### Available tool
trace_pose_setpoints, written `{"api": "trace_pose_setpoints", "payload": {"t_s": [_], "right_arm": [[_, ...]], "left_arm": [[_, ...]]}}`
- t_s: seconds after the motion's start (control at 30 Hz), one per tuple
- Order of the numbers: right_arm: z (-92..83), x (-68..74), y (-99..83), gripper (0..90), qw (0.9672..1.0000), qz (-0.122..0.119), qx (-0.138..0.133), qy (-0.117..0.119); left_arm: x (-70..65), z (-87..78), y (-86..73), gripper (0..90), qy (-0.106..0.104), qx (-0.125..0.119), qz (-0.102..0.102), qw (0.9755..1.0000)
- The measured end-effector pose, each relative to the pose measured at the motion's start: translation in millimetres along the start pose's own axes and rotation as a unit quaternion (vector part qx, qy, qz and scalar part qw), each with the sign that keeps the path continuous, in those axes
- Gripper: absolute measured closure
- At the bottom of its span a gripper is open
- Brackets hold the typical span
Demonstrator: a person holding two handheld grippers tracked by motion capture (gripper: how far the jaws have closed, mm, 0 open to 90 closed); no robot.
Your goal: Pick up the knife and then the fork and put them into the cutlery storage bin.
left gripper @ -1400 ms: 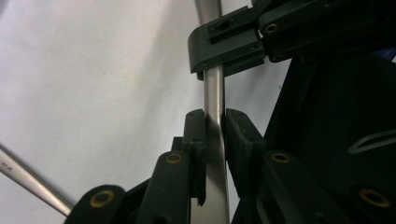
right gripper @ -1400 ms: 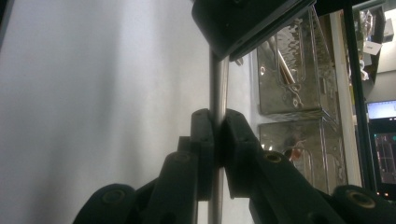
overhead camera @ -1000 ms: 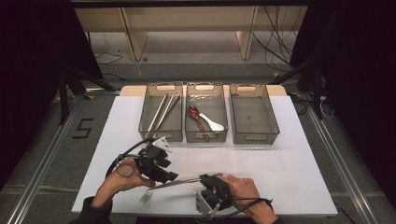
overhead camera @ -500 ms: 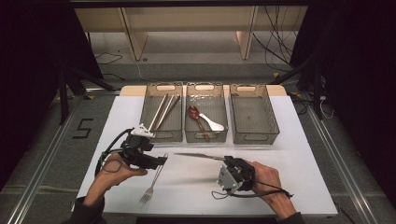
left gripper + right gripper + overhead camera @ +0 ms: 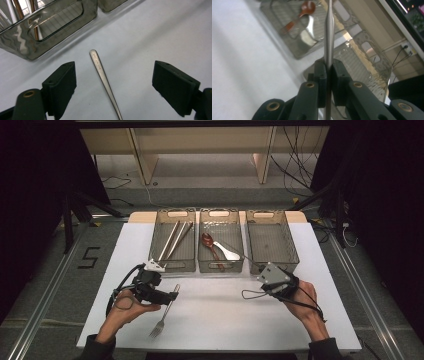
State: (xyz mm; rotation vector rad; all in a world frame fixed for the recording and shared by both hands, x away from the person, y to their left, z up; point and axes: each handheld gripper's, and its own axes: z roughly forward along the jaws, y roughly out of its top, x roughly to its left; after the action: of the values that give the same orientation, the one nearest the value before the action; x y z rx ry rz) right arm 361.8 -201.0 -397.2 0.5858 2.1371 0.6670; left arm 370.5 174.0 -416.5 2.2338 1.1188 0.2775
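My left gripper hovers low over the white table, open wide. Its jaws have just been opening. A steel fork lies flat between them, its handle untouched by either pad. My right gripper is at the right, lifted off the table and shut on a slim steel utensil. That utensil points up and left over the near edge of the middle bin.
Three clear bins stand in a row at the table's far side. The left bin holds long metal sticks, the middle one a red-brown spoon and a pale spoon, the right bin nothing. Cables trail from both grippers.
My right gripper has carried the steel utensil right and away from me, up toward the bins. The left gripper shifted left and its jaws spread; the fork stays on the table.
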Motion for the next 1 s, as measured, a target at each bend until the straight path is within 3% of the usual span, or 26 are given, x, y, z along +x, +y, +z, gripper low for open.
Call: {"api": "trace_pose_setpoints", "payload": {"t_s": [0.13,0.33,0.5,0.7,1.0], "right_arm": [[7.2,-19.5,3.1,84.4,0.9982,0.058,0.006,0.009],[21.6,-47.3,5.8,84.4,0.9931,0.115,0.019,0.016],[34.4,-68.4,7.9,84.4,0.9858,0.163,0.031,0.024],[54.4,-87.7,6.1,84.3,0.9770,0.204,0.055,0.031],[77.6,-104.7,1.6,84.3,0.9651,0.247,0.082,0.030]], "left_arm": [[1.4,1.1,-4.8,18.4,0.005,-0.002,-0.006,1.0000],[1.2,1.7,-8.8,17.7,0.013,-0.004,-0.008,0.9999],[0.3,1.0,-10.9,17.2,0.015,-0.010,-0.013,0.9997],[-1.5,2.2,-13.8,16.9,0.014,-0.010,-0.014,0.9998],[-2.8,3.0,-16.9,16.5,0.016,-0.008,-0.014,0.9997]]}}
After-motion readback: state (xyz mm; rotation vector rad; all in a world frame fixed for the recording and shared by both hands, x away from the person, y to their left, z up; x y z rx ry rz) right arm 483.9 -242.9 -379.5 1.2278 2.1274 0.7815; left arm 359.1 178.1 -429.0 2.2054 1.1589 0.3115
